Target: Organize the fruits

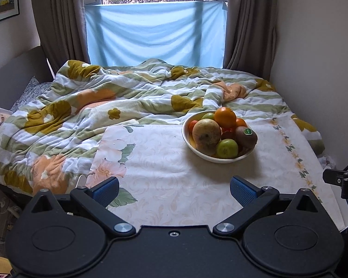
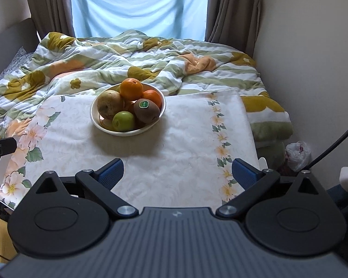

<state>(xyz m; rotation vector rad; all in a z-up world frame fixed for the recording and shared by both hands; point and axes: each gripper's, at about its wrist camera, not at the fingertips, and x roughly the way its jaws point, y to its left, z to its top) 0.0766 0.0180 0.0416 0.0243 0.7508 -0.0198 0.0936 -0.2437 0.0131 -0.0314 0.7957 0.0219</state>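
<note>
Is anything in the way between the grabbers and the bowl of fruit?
Nothing visible. Only bare flowered cloth lies between the open right hand-held gripper and the fruit bowl, and likewise before the open left hand-held gripper.

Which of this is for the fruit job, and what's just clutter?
For the job: bowl, orange, kiwi, green apple, brownish pear, both open tongs.
Just lying about: flowered quilt, white plastic bag, curtains.
</note>
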